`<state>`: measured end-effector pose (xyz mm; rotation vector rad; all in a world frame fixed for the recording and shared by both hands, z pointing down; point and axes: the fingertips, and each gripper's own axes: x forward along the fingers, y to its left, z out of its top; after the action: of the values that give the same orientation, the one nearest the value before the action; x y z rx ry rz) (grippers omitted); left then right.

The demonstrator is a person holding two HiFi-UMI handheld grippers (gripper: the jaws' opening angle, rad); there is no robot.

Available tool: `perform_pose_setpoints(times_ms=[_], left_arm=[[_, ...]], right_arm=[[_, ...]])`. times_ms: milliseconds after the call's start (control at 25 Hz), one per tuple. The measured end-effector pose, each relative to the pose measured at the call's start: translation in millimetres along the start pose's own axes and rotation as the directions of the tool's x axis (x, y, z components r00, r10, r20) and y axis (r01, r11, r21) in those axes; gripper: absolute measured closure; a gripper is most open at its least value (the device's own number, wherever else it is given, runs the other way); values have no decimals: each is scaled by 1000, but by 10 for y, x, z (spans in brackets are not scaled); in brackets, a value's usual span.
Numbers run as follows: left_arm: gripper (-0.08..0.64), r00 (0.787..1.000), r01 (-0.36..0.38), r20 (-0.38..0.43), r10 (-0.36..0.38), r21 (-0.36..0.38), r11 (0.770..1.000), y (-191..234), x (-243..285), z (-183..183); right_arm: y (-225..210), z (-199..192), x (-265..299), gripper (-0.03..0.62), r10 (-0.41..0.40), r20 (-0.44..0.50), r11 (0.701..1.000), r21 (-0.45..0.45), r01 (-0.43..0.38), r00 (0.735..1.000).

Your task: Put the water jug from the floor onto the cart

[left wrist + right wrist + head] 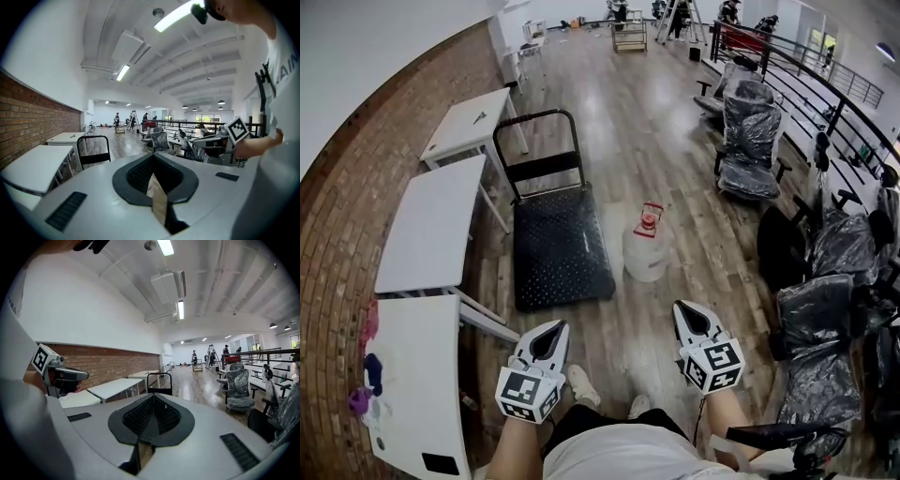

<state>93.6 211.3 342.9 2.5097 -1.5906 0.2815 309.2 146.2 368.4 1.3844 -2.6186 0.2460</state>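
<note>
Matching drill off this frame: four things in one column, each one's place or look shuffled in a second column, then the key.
Column one
1. cart
2. water jug
3. white tables
4. plastic-wrapped chairs

Column two
A. on the right side, near the railing
B. standing on the floor, just right of the cart
C. lined up along the brick wall
D. dark studded deck, black handle upright at the far end

Pairs: 1-D, 2-B, 3-C, 4-A
</note>
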Motion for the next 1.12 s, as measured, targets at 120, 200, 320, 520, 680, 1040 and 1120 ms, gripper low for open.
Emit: perform_pose_setpoints(times_ms=[120,200,320,520,680,1040,1120], left_arm=[[560,1000,-5,-3,5,-24,1000,240,66,-80],[559,1000,-4,4,5,-41,999,474,128,-105],[560,1000,1,18,0,-62,998,886,252,-124],[559,998,-59,27,59,-14,998,1736,421,-187],[558,994,-108,26,108,7,994,2351,521,-194],[560,999,-48,19,49,-65,997,2794,887,-168],[558,999,-35,15,36,-65,997,2817,1008,-137]], right_arm=[[53,19,252,588,5,-19,1000,-17,-5,1000],[126,54,460,588,3,-32,1000,-31,-4,999],[256,200,811,588,3,-40,997,-75,-6,999],[456,518,1507,588,11,7,991,-137,-10,1000],[606,743,2060,588,29,41,990,-140,-23,999],[603,770,2683,588,18,20,992,-126,-16,1000],[526,753,2757,588,20,13,992,-123,-18,1000]])
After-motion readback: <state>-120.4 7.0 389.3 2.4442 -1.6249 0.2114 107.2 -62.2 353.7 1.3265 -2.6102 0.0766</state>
